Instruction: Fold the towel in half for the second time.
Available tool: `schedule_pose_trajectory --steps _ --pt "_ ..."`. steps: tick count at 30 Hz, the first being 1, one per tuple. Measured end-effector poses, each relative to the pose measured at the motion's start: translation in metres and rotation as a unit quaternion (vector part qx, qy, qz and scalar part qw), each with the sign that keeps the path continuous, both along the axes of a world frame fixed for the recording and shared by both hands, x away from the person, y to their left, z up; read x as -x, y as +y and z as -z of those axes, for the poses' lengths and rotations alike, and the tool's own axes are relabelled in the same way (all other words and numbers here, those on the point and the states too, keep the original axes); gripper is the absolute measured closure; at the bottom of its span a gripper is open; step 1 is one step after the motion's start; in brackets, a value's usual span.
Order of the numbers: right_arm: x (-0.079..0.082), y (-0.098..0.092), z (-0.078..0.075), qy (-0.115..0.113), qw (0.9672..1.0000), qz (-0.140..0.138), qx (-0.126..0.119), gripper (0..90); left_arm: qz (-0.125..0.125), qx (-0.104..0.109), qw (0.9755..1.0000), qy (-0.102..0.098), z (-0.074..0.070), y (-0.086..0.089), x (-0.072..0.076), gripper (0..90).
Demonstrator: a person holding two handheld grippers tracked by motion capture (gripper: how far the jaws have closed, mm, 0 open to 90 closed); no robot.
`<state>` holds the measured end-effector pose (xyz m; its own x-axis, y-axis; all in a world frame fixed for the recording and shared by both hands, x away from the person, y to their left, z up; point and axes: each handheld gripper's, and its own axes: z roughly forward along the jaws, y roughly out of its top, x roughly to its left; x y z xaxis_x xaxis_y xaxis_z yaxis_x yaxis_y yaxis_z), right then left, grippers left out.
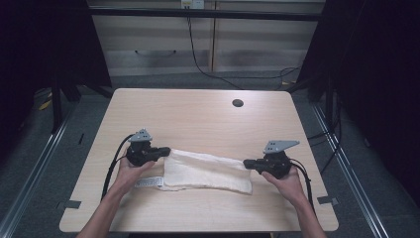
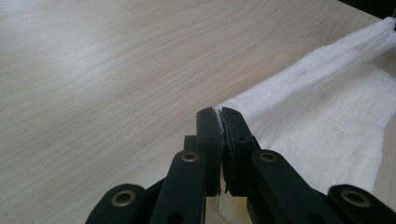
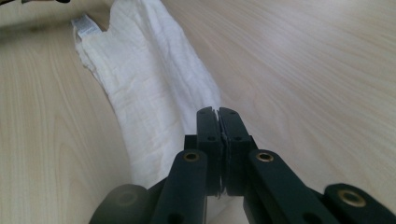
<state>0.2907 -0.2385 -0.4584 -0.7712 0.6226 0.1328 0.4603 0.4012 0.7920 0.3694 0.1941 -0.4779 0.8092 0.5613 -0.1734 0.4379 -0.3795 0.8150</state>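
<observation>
1. A white cloth (image 1: 208, 171) lies stretched lengthwise across the near half of the desk (image 1: 198, 114), running from the left side toward the right and sitting closer to the near edge than to the far one.
2. The left tool (image 1: 166, 150) grips the cloth's far left corner; in the left gripper view its jaws are pressed together with a thin sliver of white fabric (image 2: 218, 122) pinched between them.
3. From that view the cloth (image 2: 327, 126) fans out to the right of the jaws, one edge pulled into a taut ridge that runs away toward the top right.
4. The right tool (image 1: 247, 162) has the cloth's far right corner; in the right gripper view the jaws are clamped on a sliver of the fabric, and the cloth (image 3: 149, 88) runs away from them toward the top left.
5. A small white label (image 1: 148, 182) sticks out at the cloth's near left end, flat on the desk just beside the person's left hand (image 1: 130, 173); the right gripper view shows the same label (image 3: 84, 25) at the cloth's far end.
6. The person's right hand (image 1: 288, 184) holds its tool near the right edge of the desk.
7. A small round dark hole (image 1: 237, 103) sits near the far edge of the desk, well apart from the cloth.
8. Both tools lie low over the desk, pointing inward at each other with the cloth spanning between them.
</observation>
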Motion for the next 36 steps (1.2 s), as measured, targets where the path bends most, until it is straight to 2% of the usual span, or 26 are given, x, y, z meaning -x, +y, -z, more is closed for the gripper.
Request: schedule_pose_trajectory --steps 3,14,16,19,21,24,26,28,31,33,36 --pt "0.007 0.000 0.004 0.006 1.0000 -0.003 0.000 88.4 0.002 0.003 1.0000 -0.005 -0.004 0.000 0.004 86.9" --pt "0.034 0.007 0.018 0.031 0.9984 -0.025 0.039 88.3 0.015 -0.005 0.9997 -0.018 -0.008 -0.004 0.014 86.9" --pt "0.038 0.007 0.018 0.030 0.9985 -0.026 0.037 88.3 0.016 -0.007 0.9997 -0.020 -0.008 -0.006 0.014 87.0" --pt "0.046 0.010 0.014 0.024 0.9981 -0.032 0.048 88.2 0.015 -0.009 0.9997 -0.019 -0.007 -0.008 0.014 87.0" --pt "0.049 0.010 0.013 0.022 0.9983 -0.032 0.044 88.2 0.013 -0.009 0.9997 -0.018 -0.006 -0.010 0.015 87.0" --pt "0.056 0.012 0.018 0.035 0.9979 -0.038 0.037 88.2 0.014 -0.012 0.9996 -0.021 -0.005 -0.011 0.015 87.0" --pt "0.060 0.017 0.027 0.050 0.9969 -0.044 0.041 88.2 0.014 -0.012 0.9997 -0.018 -0.004 -0.013 0.015 87.0" --pt "0.062 0.021 0.038 0.063 0.9957 -0.050 0.044 88.3 0.017 -0.012 0.9996 -0.021 -0.006 -0.014 0.017 87.0" --pt "0.060 0.020 0.038 0.073 0.9955 -0.046 0.041 88.5 0.025 -0.004 0.9993 -0.026 -0.012 -0.011 0.021 86.9" --pt "0.057 0.019 0.039 0.079 0.9953 -0.046 0.034 88.5 0.029 -0.006 0.9990 -0.035 -0.016 -0.009 0.025 86.9" --pt "0.058 0.019 0.039 0.078 0.9954 -0.042 0.037 88.6 0.037 -0.001 0.9983 -0.045 -0.022 -0.005 0.035 86.8"
